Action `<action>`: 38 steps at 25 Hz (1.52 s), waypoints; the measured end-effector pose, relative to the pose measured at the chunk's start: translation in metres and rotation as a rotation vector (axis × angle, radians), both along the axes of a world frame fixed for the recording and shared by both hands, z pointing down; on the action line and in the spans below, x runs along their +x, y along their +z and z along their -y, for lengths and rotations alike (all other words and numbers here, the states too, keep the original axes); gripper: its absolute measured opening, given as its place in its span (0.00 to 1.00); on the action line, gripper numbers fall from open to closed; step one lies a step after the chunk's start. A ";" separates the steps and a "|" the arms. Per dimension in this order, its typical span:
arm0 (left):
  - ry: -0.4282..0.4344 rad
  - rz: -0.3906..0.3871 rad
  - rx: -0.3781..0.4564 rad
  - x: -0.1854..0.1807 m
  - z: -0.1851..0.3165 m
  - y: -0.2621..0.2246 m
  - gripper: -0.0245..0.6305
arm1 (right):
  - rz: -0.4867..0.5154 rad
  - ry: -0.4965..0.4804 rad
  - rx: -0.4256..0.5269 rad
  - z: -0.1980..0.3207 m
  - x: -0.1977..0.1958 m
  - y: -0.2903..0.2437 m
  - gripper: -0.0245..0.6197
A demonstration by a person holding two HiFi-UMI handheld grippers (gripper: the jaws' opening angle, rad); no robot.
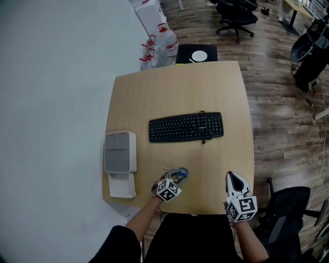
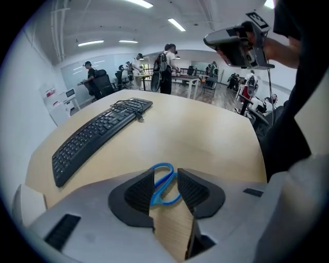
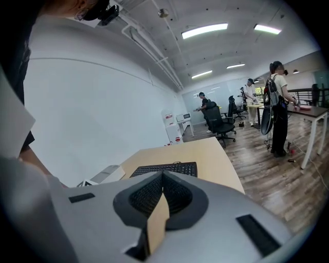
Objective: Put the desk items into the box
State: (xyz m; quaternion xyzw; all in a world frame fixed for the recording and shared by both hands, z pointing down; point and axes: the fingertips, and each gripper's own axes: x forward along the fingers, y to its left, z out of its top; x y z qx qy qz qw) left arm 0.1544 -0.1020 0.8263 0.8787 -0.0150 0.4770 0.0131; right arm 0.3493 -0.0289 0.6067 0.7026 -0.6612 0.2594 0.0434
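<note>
Wooden counter [image 1: 180, 87]: pale top with rounded corners, its left side against a white wall [image 1: 51, 102] in the head view.
Blue scissors [image 2: 163, 181]: lying flat on the counter near its front edge, left of centre, outside the box. The handle loops face away from the person.
Left claw [image 2: 166, 174]: tilted steeply down over the front edge with its jaws spread. The scissors' blue handle loops show in the gap at the tips, and the pads stand to either side of them without pressing on them.
Right claw [image 3: 162, 175]: jaws pressed together with nothing between them. It is held above the counter's front right corner, apart from the scissors, and points across the counter towards the keyboard.
Black keyboard [image 1: 186, 127]: lies across the middle of the counter, well apart from both claws. Its cable [image 1: 202, 123] is bundled on top of its right part.
Grey-white box [image 1: 121, 151]: sits at the counter's left edge, level with the gap between keyboard and scissors. A white flap lies out from its near side. Whether anything is inside cannot be made out.
Beyond the counter: water bottles [image 1: 164, 43] with red handles stand on the wood-plank floor [image 1: 277, 102] past the far edge, and a black office chair [image 1: 236, 15] is farther off.
</note>
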 end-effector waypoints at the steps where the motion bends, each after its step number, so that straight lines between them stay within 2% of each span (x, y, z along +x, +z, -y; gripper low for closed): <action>1: 0.022 0.014 0.001 0.002 0.000 0.003 0.22 | 0.004 0.002 -0.003 0.002 0.003 0.001 0.13; 10: 0.267 0.141 0.049 0.002 0.002 0.023 0.23 | 0.028 0.014 -0.026 0.014 0.015 0.012 0.13; 16: 0.401 0.234 0.041 -0.006 -0.002 0.038 0.23 | 0.036 0.017 -0.028 0.018 0.017 0.016 0.13; 21: 0.446 0.276 0.048 -0.006 -0.004 0.042 0.23 | 0.035 0.028 -0.031 0.014 0.018 0.018 0.13; 23: 0.476 0.293 0.058 -0.007 -0.007 0.045 0.19 | 0.036 0.035 -0.031 0.011 0.019 0.019 0.13; 30: 0.440 0.314 0.041 -0.012 -0.008 0.042 0.17 | 0.032 0.045 -0.020 0.001 0.018 0.015 0.13; 36: 0.420 0.277 0.111 -0.017 -0.007 0.025 0.17 | 0.028 0.044 -0.010 -0.003 0.014 0.014 0.13; 38: 0.382 0.244 0.133 -0.019 -0.004 0.013 0.17 | 0.032 0.033 -0.008 -0.002 0.010 0.015 0.13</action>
